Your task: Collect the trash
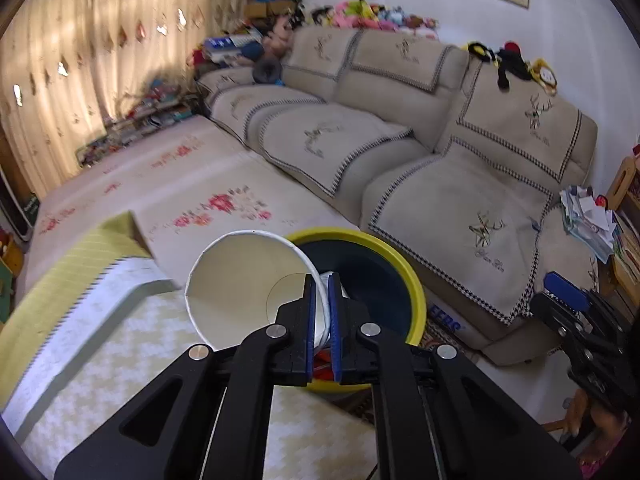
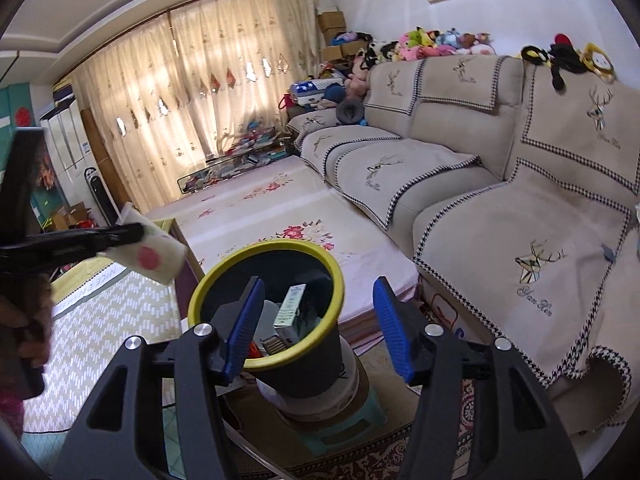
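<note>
Here, the left gripper [image 1: 322, 312] pinches the wall of a paper cup [image 1: 248, 280], mouth toward the camera, its long axis tilted toward lower centre of frame. The yellow-rimmed bin [image 1: 412, 280] lies just behind it. The right gripper [image 2: 320, 326], spread and empty, frames the same bin [image 2: 224, 268].

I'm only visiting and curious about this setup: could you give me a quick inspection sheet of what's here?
Surface: patterned table mat.
Job's things: paper cup pinched at its rim; yellow-rimmed bin holding trash.
Clutter: paper pile; plush toys on the sofa back.
Grippers: left gripper shut on the cup; right gripper open and empty above the bin.
Cables: nothing seen.
Surroundings: beige sofa, curtains, floral floor mat.
</note>
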The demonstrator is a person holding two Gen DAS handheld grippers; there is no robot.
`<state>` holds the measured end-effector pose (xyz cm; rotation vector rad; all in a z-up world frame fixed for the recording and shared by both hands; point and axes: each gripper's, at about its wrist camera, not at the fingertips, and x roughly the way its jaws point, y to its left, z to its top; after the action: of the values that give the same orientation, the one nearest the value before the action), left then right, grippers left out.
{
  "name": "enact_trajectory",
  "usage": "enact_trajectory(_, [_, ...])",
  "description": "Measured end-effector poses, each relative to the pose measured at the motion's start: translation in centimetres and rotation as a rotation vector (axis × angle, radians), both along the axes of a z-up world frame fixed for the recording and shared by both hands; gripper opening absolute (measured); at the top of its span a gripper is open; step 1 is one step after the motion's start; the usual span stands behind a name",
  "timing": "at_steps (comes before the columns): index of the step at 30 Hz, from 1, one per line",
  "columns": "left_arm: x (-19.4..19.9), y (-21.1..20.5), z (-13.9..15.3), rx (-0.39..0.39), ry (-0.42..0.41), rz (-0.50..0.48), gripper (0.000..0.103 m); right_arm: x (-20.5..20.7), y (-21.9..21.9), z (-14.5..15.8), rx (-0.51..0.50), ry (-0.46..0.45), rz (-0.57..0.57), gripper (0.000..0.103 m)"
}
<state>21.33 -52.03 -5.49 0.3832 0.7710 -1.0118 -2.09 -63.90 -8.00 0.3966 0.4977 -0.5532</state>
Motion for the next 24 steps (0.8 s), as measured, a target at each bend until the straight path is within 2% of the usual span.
enact_trajectory(5, [0.6, -5.1, -3.4, 0.053, 0.026, -0.017, 0.007, -0.4, -0.9, -0.8, 0.02, 0.002, -0.011, 0.054])
enact_trajectory(9, [1.5, -7.1, -6.1, 0.098, 0.048, -0.002, 0.01, -0.6, -1.8, -1.2, 0.033, 0.005, -0.014, 0.054])
enact_trajectory(10, [1.8, -7.3, -6.7, 0.109, 0.059, 0.007, 0.021, -0.6, -1.9, -1.2, 0.034, 0.006, -0.014, 0.054])
enact_trajectory(11, [2.1, -7.2, -7.3, 0.117, 0.067, 0.01, 0.036, -0.6, -2.0, -1.3, 0.034, 0.007, -0.012, 0.054])
enact_trajectory(12, [2.3, -7.4, -7.7, 0.124, 0.07, 0.021, 0.042, -0.6, -1.9, -1.2, 0.035, 0.007, -0.01, 0.054])
enact_trajectory(13, [2.5, -7.3, -8.0, 0.126, 0.063, 0.035, 0.046, -0.6, -1.9, -1.2, 0.034, 0.007, -0.008, 0.055])
enact_trajectory(16, [2.6, -5.9, -7.7, 0.115, 0.043, 0.052, 0.048, -0.4, -1.3, -0.8, 0.025, 0.007, 0.002, 0.055])
enact_trajectory(18, [2.3, -3.8, -6.5, 0.086, 0.019, 0.073, 0.057, -0.4, -0.9, -0.6, 0.022, 0.006, 0.017, 0.056])
enact_trajectory(20, [1.6, -0.8, -4.7, 0.043, -0.019, 0.094, 0.08, -0.1, -0.2, -0.3, 0.016, 0.001, 0.041, 0.059])
enact_trajectory(22, [0.4, 3.0, -2.5, -0.013, -0.089, 0.138, 0.091, 0.1, 0.7, -0.1, 0.011, -0.002, 0.067, 0.062])
enact_trajectory(24, [-0.7, 7.4, -0.4, -0.052, -0.144, 0.187, 0.096, 0.7, 2.1, 0.1, -0.001, 0.0, 0.111, 0.065])
